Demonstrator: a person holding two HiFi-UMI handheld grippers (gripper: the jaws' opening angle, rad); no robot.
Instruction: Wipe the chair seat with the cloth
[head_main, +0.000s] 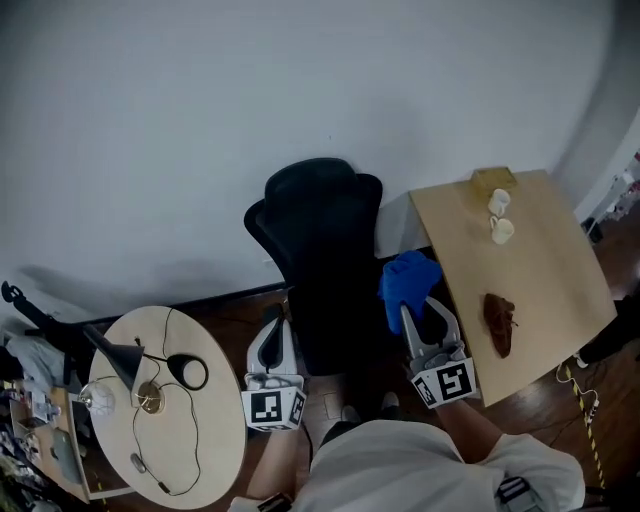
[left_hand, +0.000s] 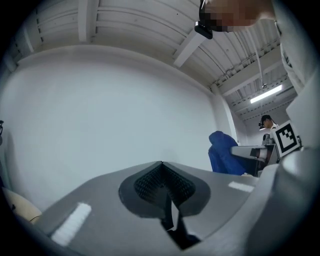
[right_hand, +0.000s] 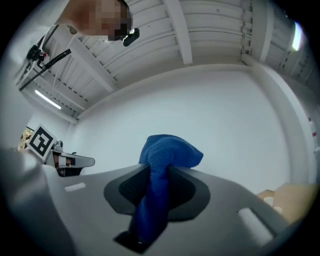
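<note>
Wooden table (head_main: 560, 290) bears cups (head_main: 498, 203), brown object (head_main: 499, 322)

Dim, even ceiling light, fisheye edges (dark corners), soft focus

The cloth (head_main: 408, 282) is bright blue terry, bunched into a soft crumpled lump. It is pinched between the closed jaws of the right hand-held gripper (head_main: 421, 310). In the right gripper view the cloth (right_hand: 166, 162) runs up between the pads and flops over above their tips. It is held in the air just beside the right edge of the black office chair (head_main: 318, 240). The chair's dark seat (head_main: 330, 335) lies below, with the backrest toward the white wall.
</note>
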